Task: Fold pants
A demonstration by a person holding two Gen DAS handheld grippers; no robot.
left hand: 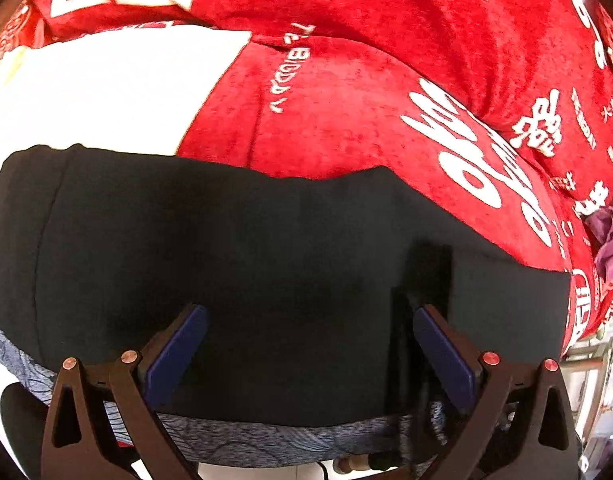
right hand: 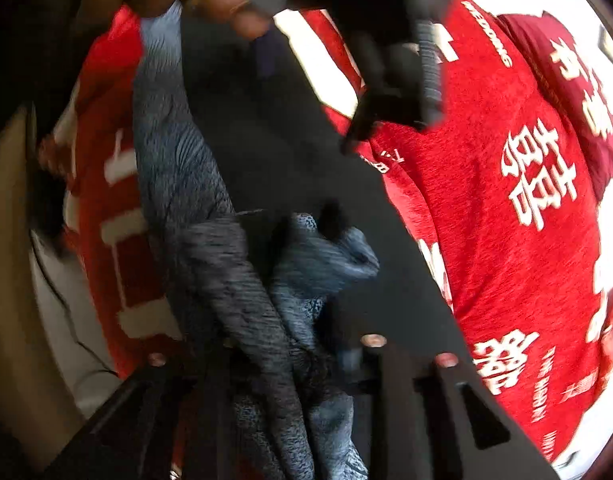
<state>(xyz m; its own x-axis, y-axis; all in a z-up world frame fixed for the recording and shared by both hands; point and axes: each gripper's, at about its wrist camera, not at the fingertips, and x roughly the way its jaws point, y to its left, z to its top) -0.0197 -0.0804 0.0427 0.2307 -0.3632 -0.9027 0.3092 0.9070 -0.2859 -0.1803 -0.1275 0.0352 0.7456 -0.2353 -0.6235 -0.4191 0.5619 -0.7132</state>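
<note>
The black pants (left hand: 246,248) lie flat on a red blanket, with a blue-grey patterned waistband (left hand: 234,436) along the near edge. My left gripper (left hand: 306,320) is open just above the pants, its blue pads (left hand: 178,352) spread wide and empty. In the right wrist view my right gripper (right hand: 302,344) is shut on a bunched fold of the patterned waistband (right hand: 274,304), lifted off the black pants (right hand: 290,152). The left gripper (right hand: 390,92) and a hand show at the top of that view, which is blurred.
The red blanket (left hand: 346,92) with white lettering covers the surface, and it also shows in the right wrist view (right hand: 506,240). A purple cloth (left hand: 610,240) lies at the right edge. A metal rack (left hand: 590,376) stands past the blanket's right edge.
</note>
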